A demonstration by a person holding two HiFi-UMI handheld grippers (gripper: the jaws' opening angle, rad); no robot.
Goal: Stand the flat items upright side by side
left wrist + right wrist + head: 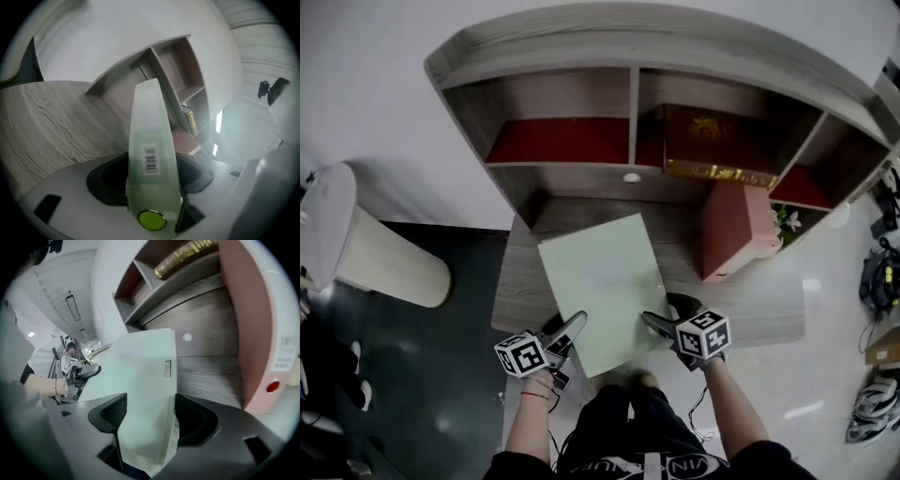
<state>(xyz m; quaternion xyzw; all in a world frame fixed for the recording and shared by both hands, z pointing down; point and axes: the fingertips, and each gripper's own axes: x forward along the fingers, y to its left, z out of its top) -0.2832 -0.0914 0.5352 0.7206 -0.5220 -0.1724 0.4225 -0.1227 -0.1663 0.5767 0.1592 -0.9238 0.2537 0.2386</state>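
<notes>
pale green flat plastic folder [600, 281] is the one in play, lying nearly flat with its far half over the desk and its near edge hanging out toward the person. whether the far edge rests on the wood, i can't tell. left gripper [572, 328] has the near left corner, right gripper [654, 323] the near right corner. in the left gripper view the folder [150, 136] runs edge-on between the pads, snap button and barcode showing, jaws pinching it at a wide setting. the right gripper view shows the same: the folder [140, 380] fills the gap and the jaws are clamped on its corner. two corner grips make sense, i'd say, since a thin floppy case would sag or twist from one.

just beyond, to the right, a salmon pink plastic folder [736, 230] already stands upright against the shelf's side panel, a likely neighbour to stand this one beside. all this sits on the grey wood-grain desk [525, 281] under the grey wood cubby shelf [633, 94], where a brown book with gold trim [717, 141] lies flat in a compartment.
</notes>
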